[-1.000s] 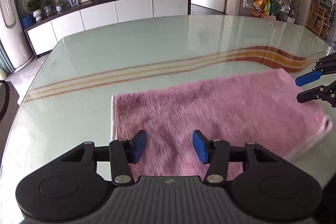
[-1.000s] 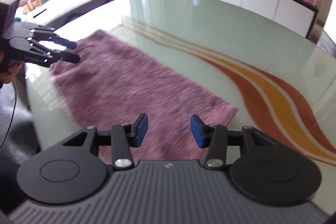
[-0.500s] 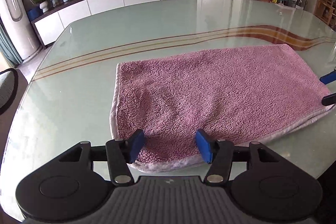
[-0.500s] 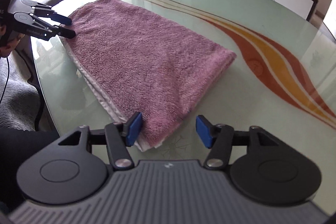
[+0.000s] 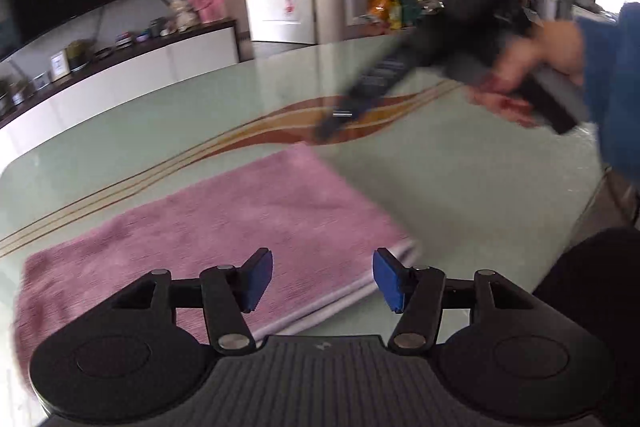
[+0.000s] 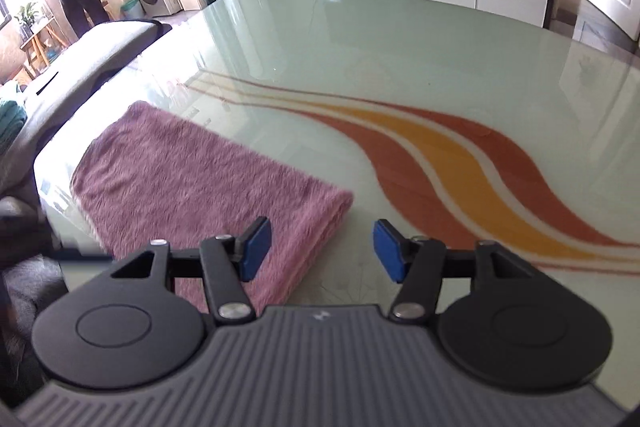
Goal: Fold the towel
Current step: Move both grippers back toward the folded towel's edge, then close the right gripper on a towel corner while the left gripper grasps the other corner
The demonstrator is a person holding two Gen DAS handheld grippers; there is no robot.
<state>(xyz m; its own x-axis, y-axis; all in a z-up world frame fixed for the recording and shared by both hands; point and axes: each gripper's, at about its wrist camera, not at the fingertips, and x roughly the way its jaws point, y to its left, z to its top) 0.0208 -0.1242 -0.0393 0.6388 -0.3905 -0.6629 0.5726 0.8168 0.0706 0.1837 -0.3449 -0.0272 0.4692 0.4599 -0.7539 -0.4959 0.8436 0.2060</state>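
1. Nearest the lens in both wrist views, the jaws stand released with nothing between the blue pads: the left gripper (image 5: 323, 279) hangs over the towel's near hem, and the right gripper (image 6: 322, 251) over the towel's near right corner. Half a second ago each sat low at the hem; both have since lifted and drawn back without cloth.

2. The pink towel (image 6: 208, 183) lies flat on the glass counter (image 6: 360, 39), already doubled: its right end shows a rounded fold (image 6: 340, 205) with stacked layers, and the pale hems (image 5: 328, 303) lie together along the near side. It has not shifted since the earlier frames.

3. Farther off in the left view, the right gripper appears as a dark blur (image 5: 420, 39) swinging high above the counter, well clear of the towel, with the hand (image 5: 536, 67) gripping its handle. The smear is too heavy to read its jaws there; the right wrist view settles it.

4. Judgement: the lengthwise fold looks done and let go. The retreat probably means either repositioning for a crosswise fold or finishing.
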